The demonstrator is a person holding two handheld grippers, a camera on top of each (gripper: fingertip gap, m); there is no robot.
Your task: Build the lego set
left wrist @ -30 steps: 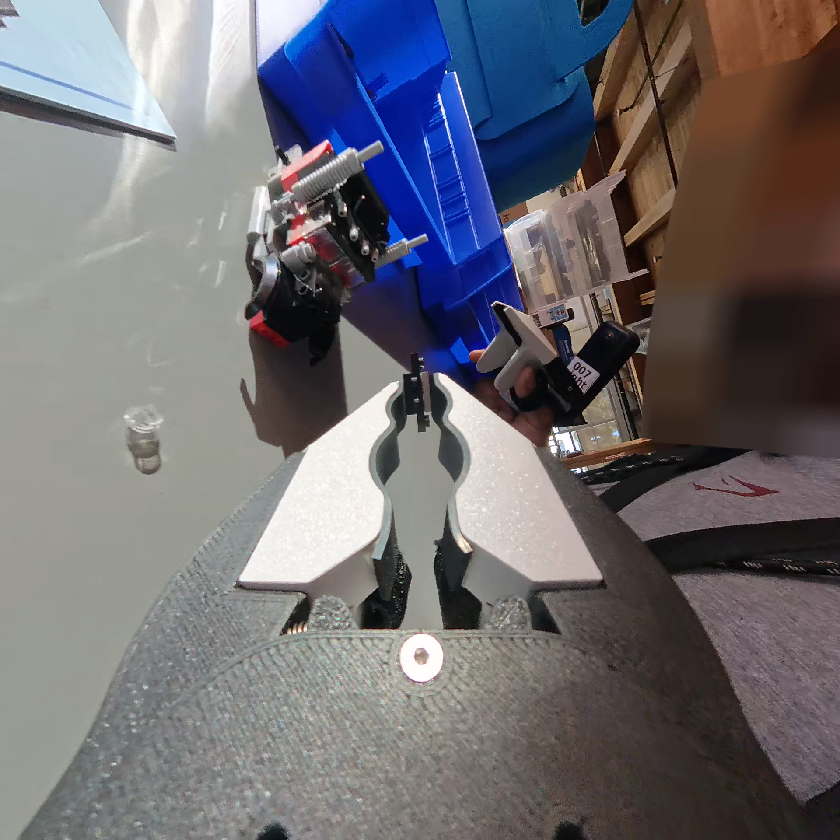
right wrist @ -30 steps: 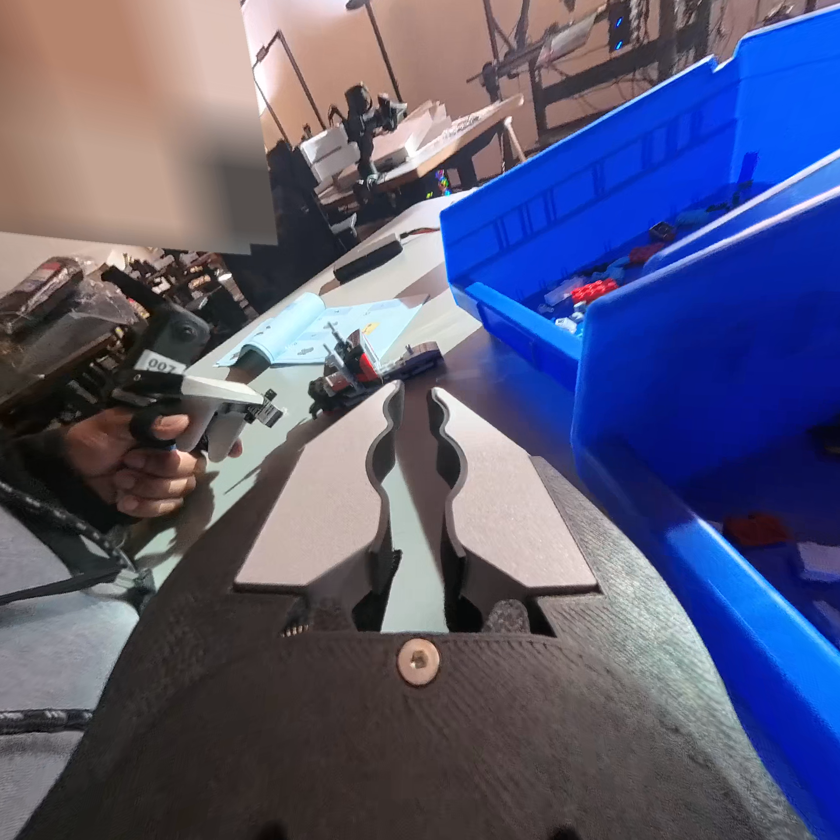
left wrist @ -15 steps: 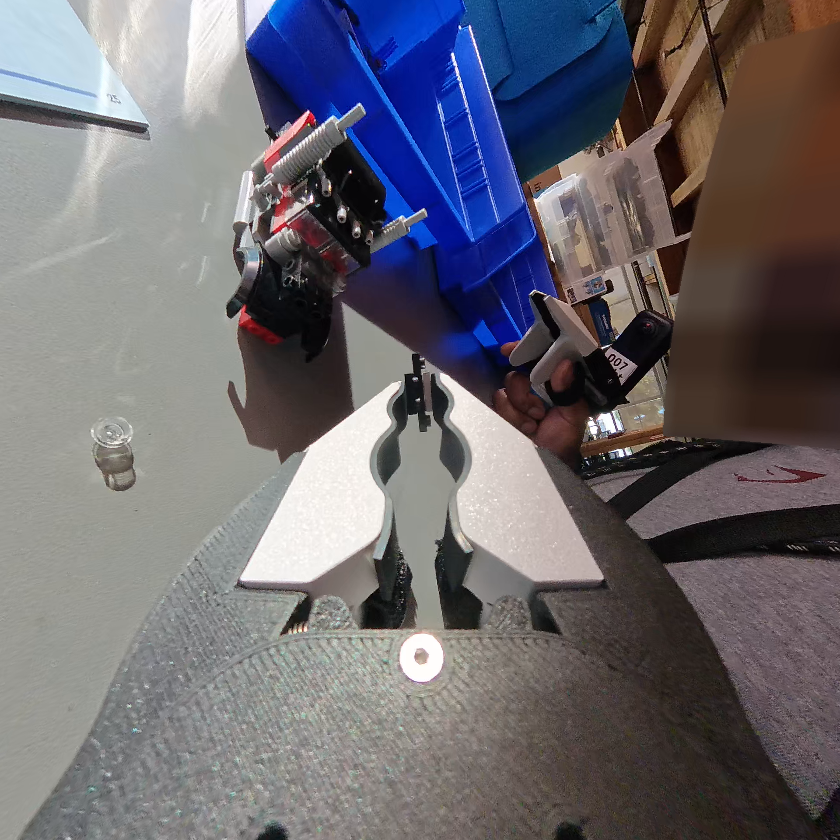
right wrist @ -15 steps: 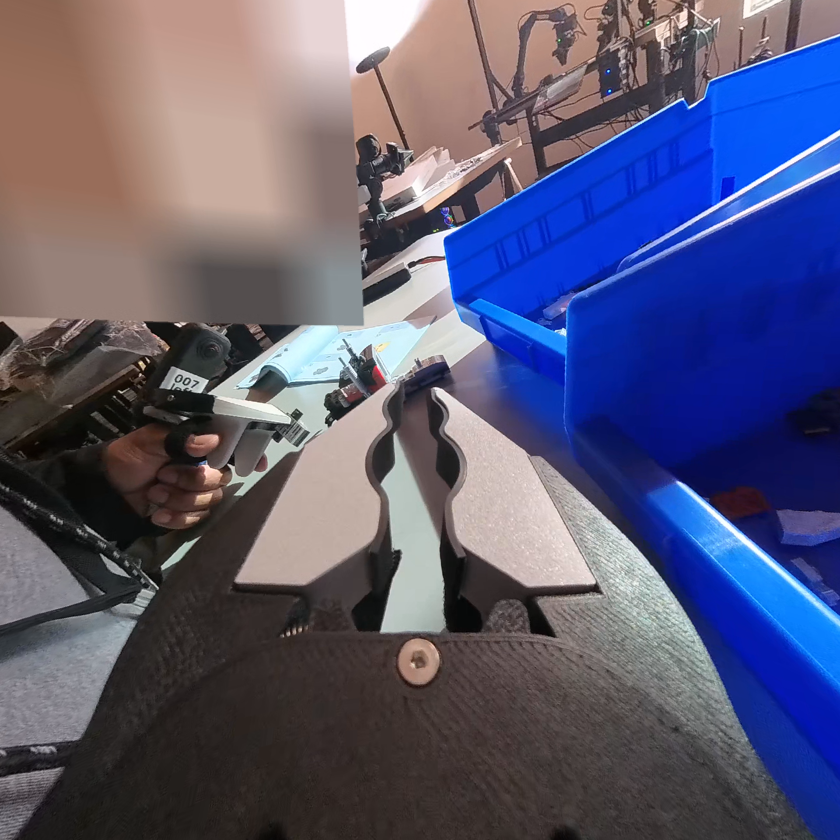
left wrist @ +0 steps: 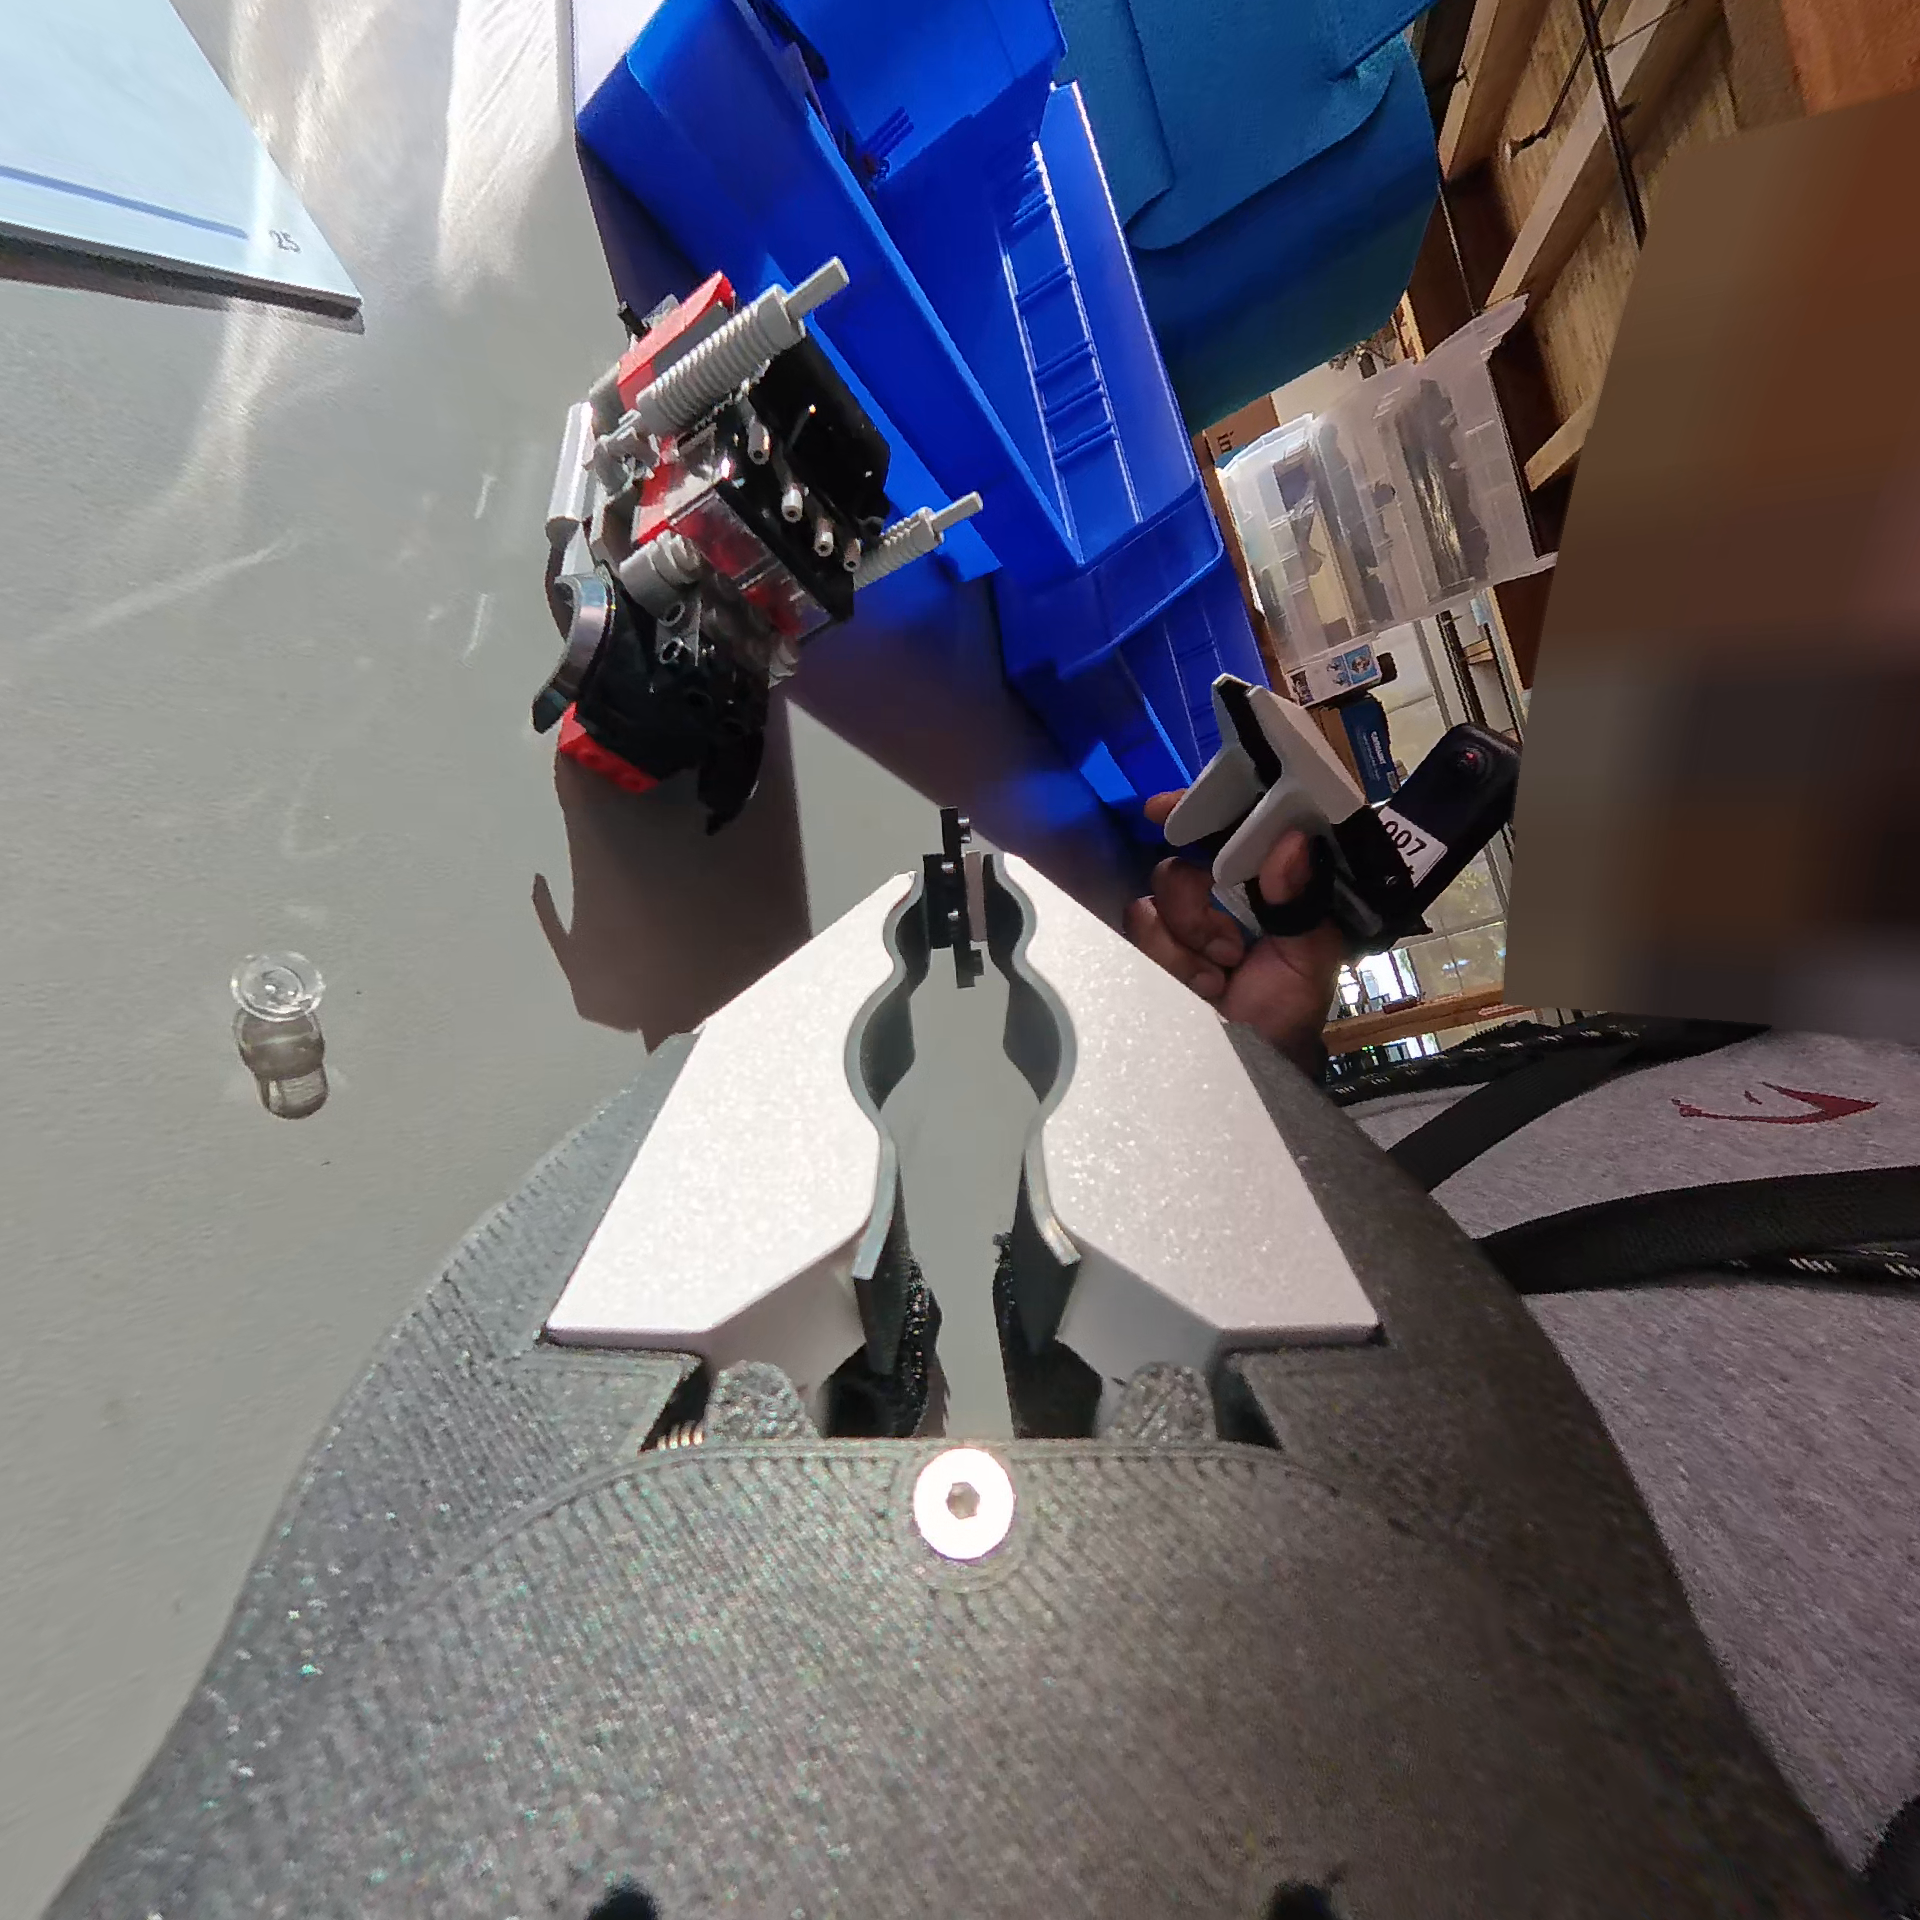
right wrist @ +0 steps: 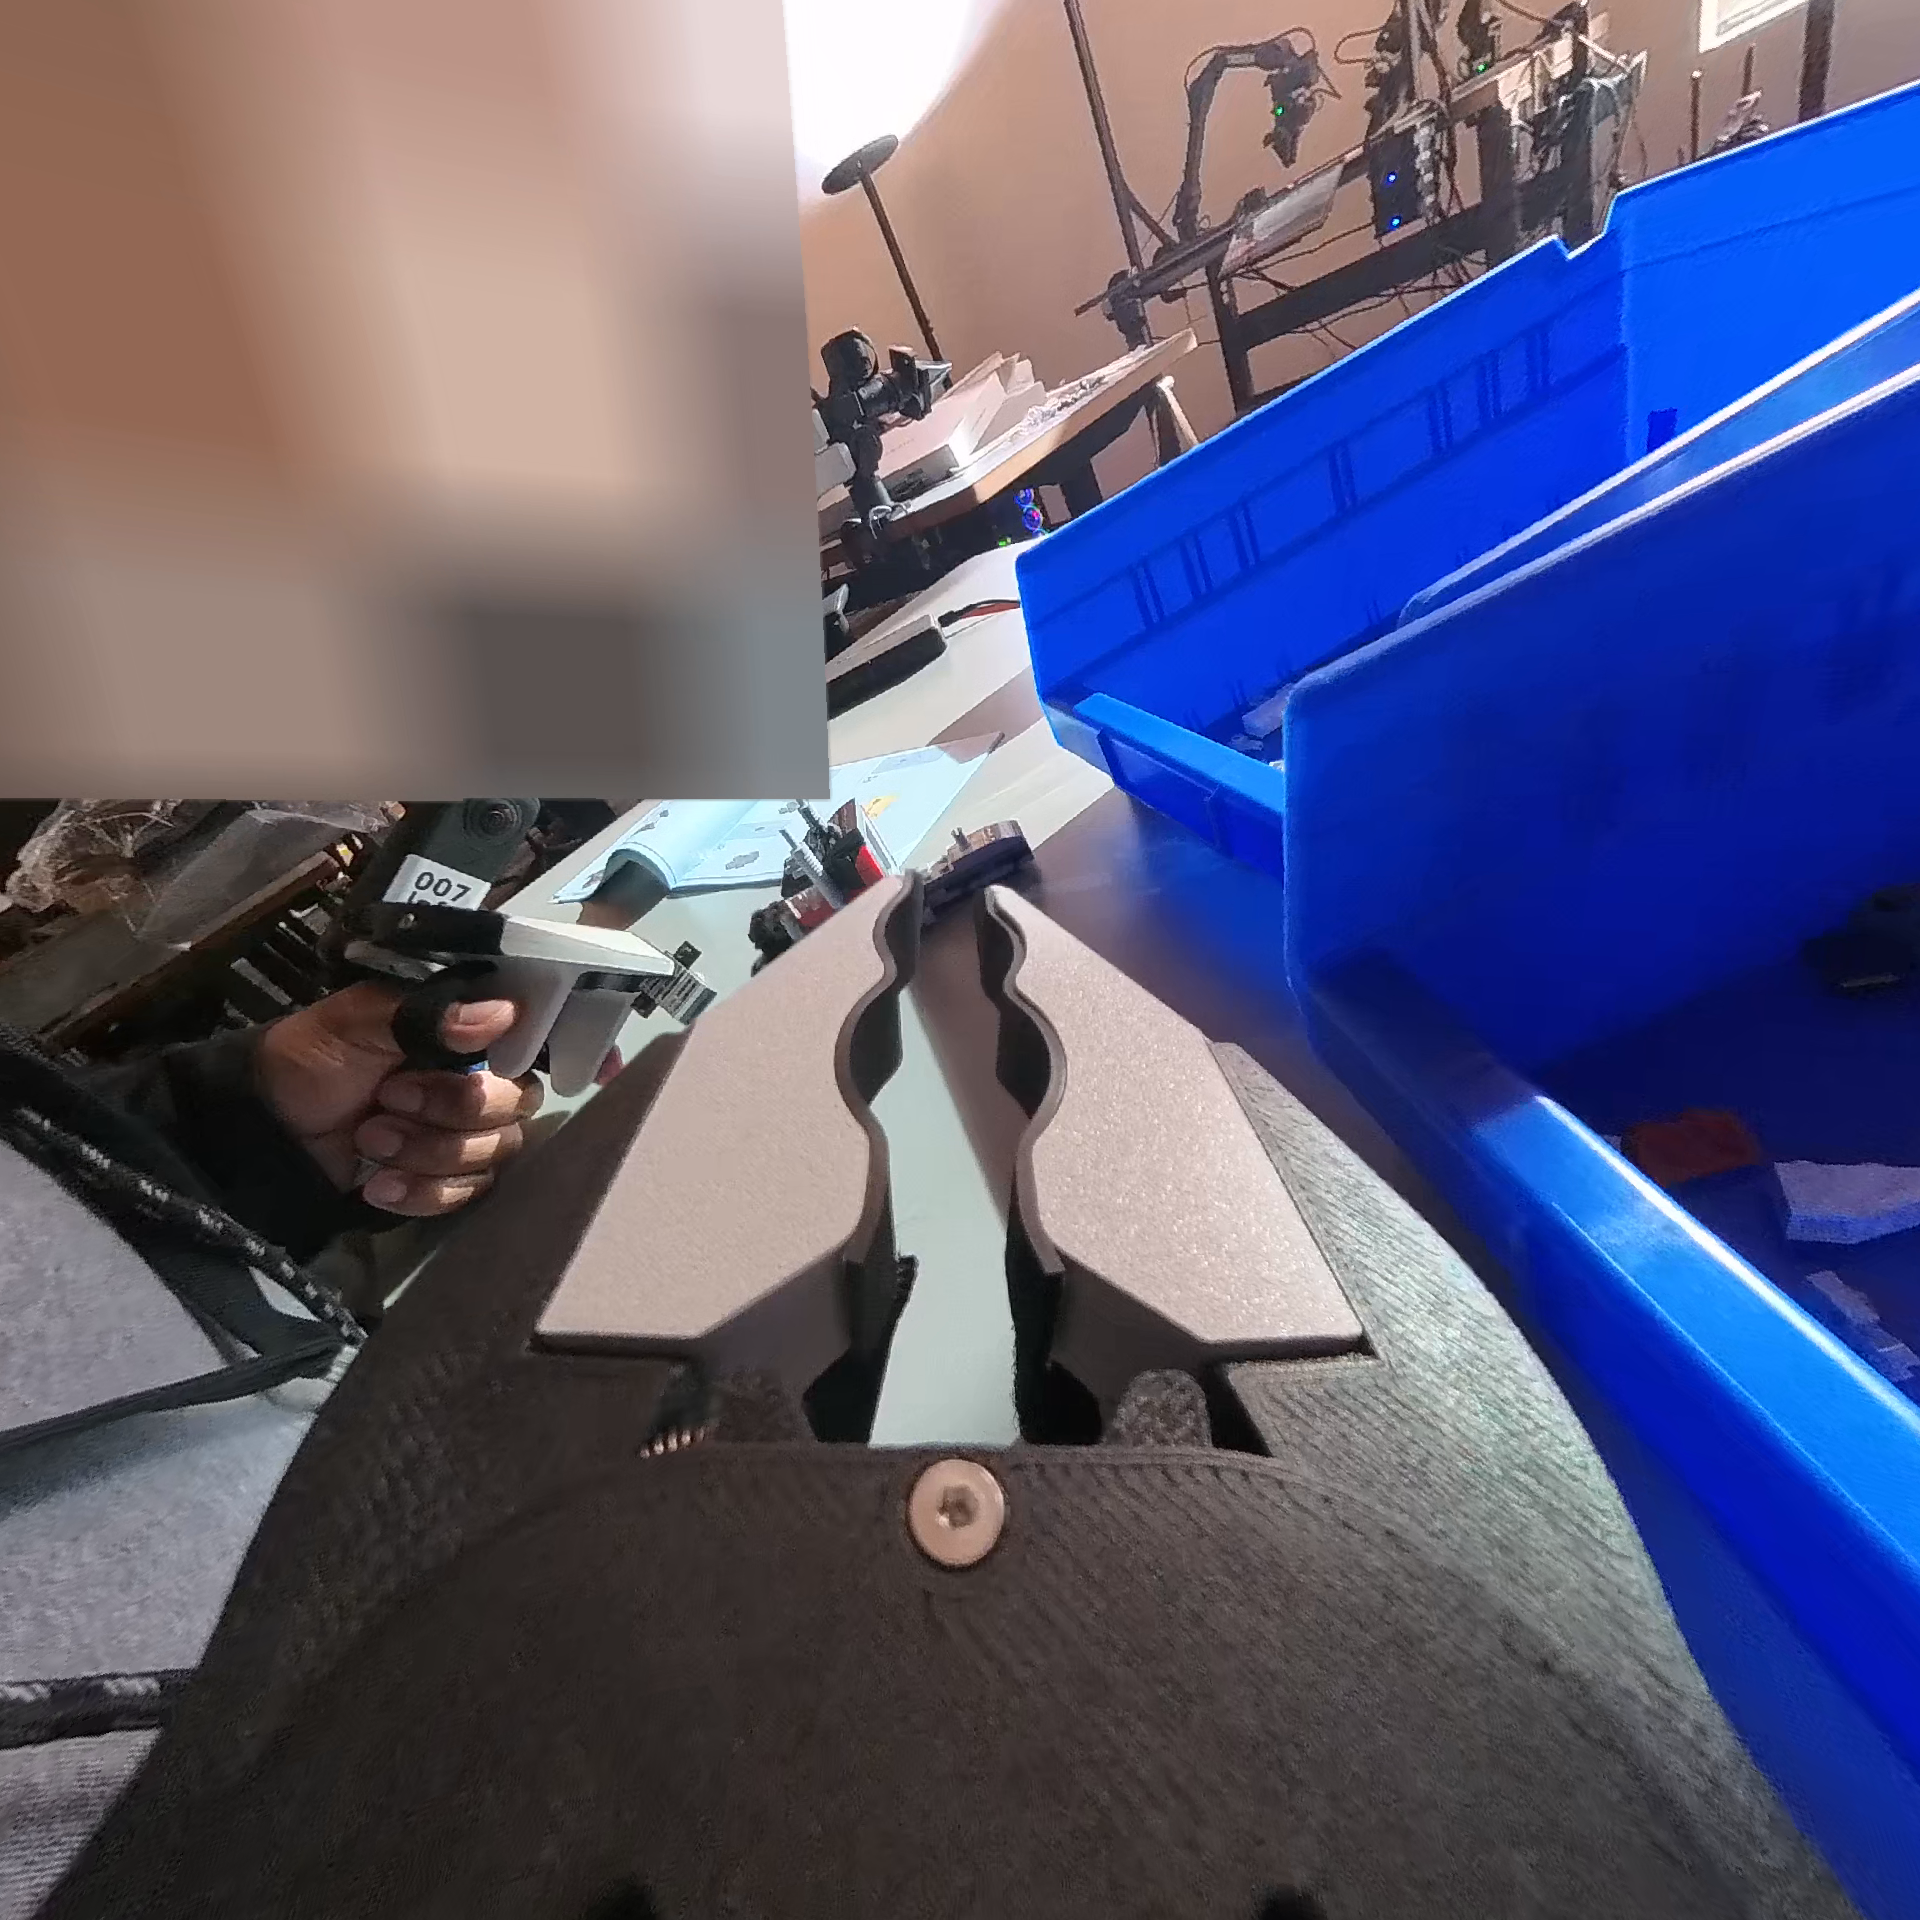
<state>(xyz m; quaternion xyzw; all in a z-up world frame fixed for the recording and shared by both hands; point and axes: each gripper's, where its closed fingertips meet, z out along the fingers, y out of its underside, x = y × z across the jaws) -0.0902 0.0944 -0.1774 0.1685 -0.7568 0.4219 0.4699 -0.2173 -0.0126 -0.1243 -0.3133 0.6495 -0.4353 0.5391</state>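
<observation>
My left gripper [left wrist: 956, 894] is shut on a small black lego piece [left wrist: 951, 883] and holds it above the grey table. A partly built red, black and grey lego model [left wrist: 717, 540] lies ahead and to the left of it, against the blue bins. It also shows in the right wrist view [right wrist: 831, 883]. My right gripper [right wrist: 951, 904] is empty, its jaws a narrow gap apart, low over the table beside a blue bin [right wrist: 1558, 779]. The left gripper [right wrist: 675, 987], held by a hand, shows at its left. The right gripper [left wrist: 1247, 790] shows at the right of the left wrist view.
A small clear piece [left wrist: 278, 997] lies on the table [left wrist: 208, 623] left of my left gripper. An instruction booklet [left wrist: 135, 177] lies farther left and also shows in the right wrist view [right wrist: 790, 842]. A second blue bin [right wrist: 1299, 582] stands behind the first. Loose bricks [right wrist: 1704, 1143] lie in the near bin.
My left gripper has drawn a little nearer the model, still holding the black piece. My right gripper has dropped lower beside the bin, so the far bin's contents are now hidden.
</observation>
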